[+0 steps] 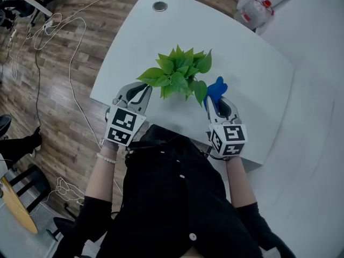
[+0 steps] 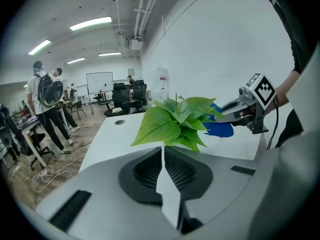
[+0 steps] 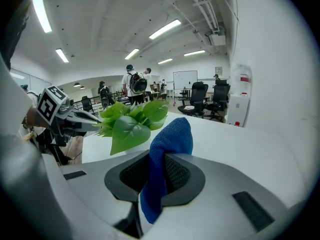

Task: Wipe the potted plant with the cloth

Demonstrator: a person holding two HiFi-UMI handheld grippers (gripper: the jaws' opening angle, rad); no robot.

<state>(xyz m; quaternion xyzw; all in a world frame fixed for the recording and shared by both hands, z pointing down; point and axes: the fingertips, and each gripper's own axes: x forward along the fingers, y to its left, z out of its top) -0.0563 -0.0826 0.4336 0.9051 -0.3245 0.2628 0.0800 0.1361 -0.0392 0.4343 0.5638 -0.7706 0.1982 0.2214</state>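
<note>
**Two handheld grippers flank a small potted plant, the right one carrying a blue cloth**

Seen from above, a leafy green potted plant point(image 1: 180, 71) stands near the front edge of a white table point(image 1: 252, 63), directly between the two grippers. The right gripper point(image 1: 214, 100) has its jaws clamped on a blue cloth point(image 1: 217, 86). The cloth stands up from the jaw tips as a rounded fold, its length in line with the gripper. The fold sits just beside the plant's right-hand leaves, which lie ahead and to the left of it. The left gripper point(image 1: 141, 90) has its jaws pressed together, with the edge of a large leaf point(image 2: 157, 126) right at their tips; whether that leaf is nipped cannot be told. The wiping most likely falls to the right hand, a short move leftward onto the leaves. The pot is mostly hidden under foliage. Beyond the table are a wood floor point(image 1: 54, 90) with loose cables point(image 1: 54, 31), office chairs point(image 3: 200, 96), a whiteboard point(image 3: 185, 79) and people standing point(image 3: 135, 86).
</note>
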